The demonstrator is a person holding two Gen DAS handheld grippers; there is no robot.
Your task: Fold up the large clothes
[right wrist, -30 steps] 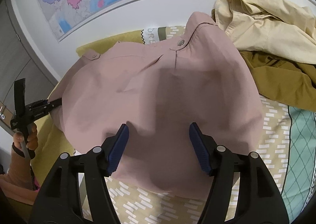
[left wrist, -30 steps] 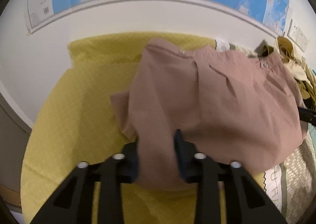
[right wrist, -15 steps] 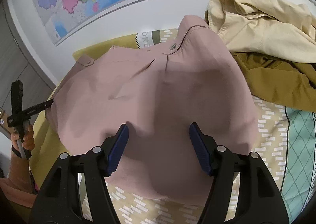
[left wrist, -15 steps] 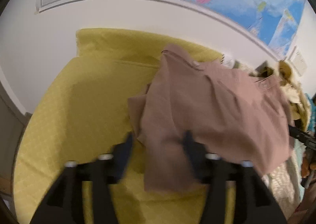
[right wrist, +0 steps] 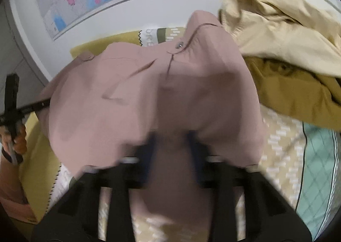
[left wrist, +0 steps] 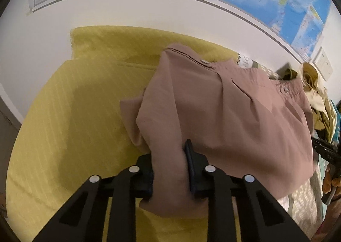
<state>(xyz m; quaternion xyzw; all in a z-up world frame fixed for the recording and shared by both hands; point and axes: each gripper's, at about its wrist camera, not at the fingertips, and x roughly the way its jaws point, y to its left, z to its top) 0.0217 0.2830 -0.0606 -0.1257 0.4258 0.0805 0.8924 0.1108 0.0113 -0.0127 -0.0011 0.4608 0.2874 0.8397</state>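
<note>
1. The left wrist view looks down along its hand-held gripper point(left wrist: 169, 165), close over the pink garment point(left wrist: 234, 114) toward the map wall point(left wrist: 127, 7).
2. The right wrist view looks down likewise (blurred near its fingers), close over the garment's other side.
3. Both share the pink garment, the yellow cover point(left wrist: 64, 124) and the wall map.

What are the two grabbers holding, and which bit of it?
Both hold the dusty-pink cotton garment by its near edge: the left gripper, still closing, pinches a bunched fold; the right gripper is shut on another.
</note>
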